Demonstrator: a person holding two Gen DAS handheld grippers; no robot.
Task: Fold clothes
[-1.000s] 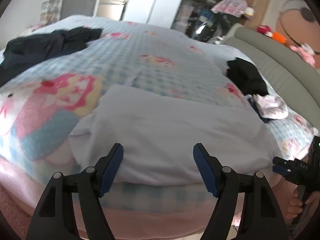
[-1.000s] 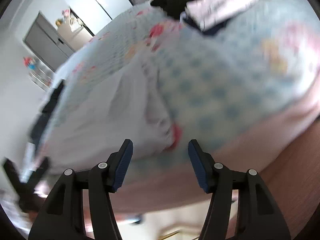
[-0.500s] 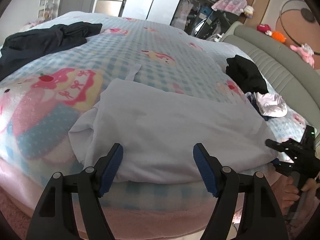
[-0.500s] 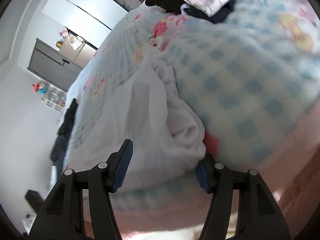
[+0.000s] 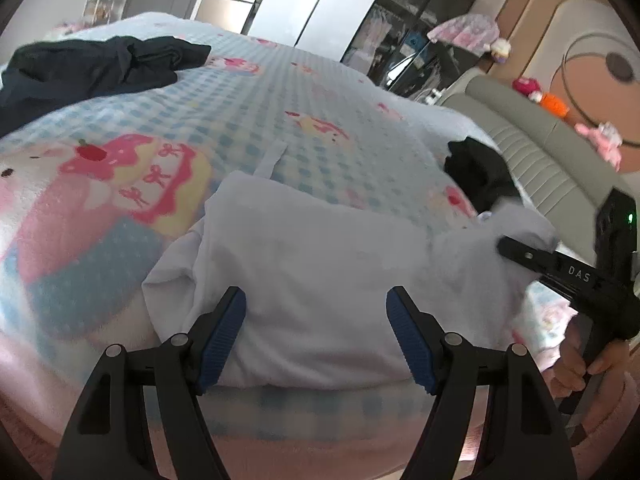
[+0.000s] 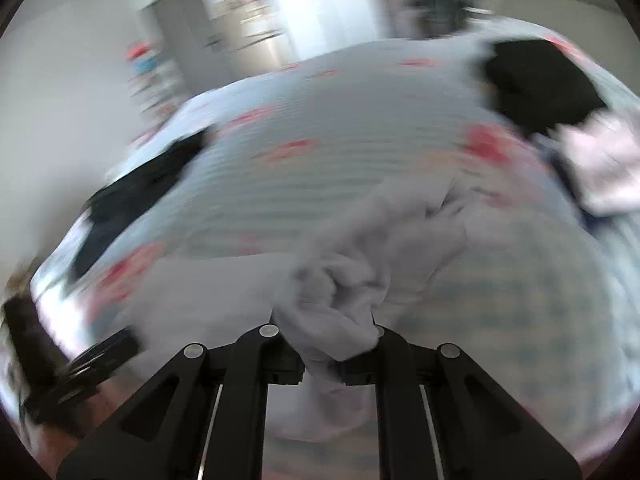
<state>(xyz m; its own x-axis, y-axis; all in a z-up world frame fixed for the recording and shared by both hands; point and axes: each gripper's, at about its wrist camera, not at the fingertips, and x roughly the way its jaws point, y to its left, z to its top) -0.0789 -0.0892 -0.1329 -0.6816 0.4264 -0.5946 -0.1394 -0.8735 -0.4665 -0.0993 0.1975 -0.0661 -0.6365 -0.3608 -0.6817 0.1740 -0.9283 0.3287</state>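
Note:
A white garment (image 5: pixel 312 280) lies partly folded on the bed near its front edge. My left gripper (image 5: pixel 316 336) is open just in front of it, blue pads on either side of its near hem, holding nothing. The right gripper (image 5: pixel 532 258), held by a hand, comes in from the right and lifts the garment's right end. In the blurred right wrist view my right gripper (image 6: pixel 336 344) is shut on a bunch of the white garment (image 6: pixel 340 308).
The bed (image 5: pixel 248 100) has a blue checked cover with pink cartoon prints. A dark garment (image 5: pixel 92 68) lies at the back left. A black garment (image 5: pixel 476 176) and a pale patterned one (image 6: pixel 600 168) lie at the right. A grey padded headboard (image 5: pixel 552 160) runs along the right.
My right gripper went from open at the garment's right end to shut on it and has lifted that end leftward. My left gripper stayed open at the near hem.

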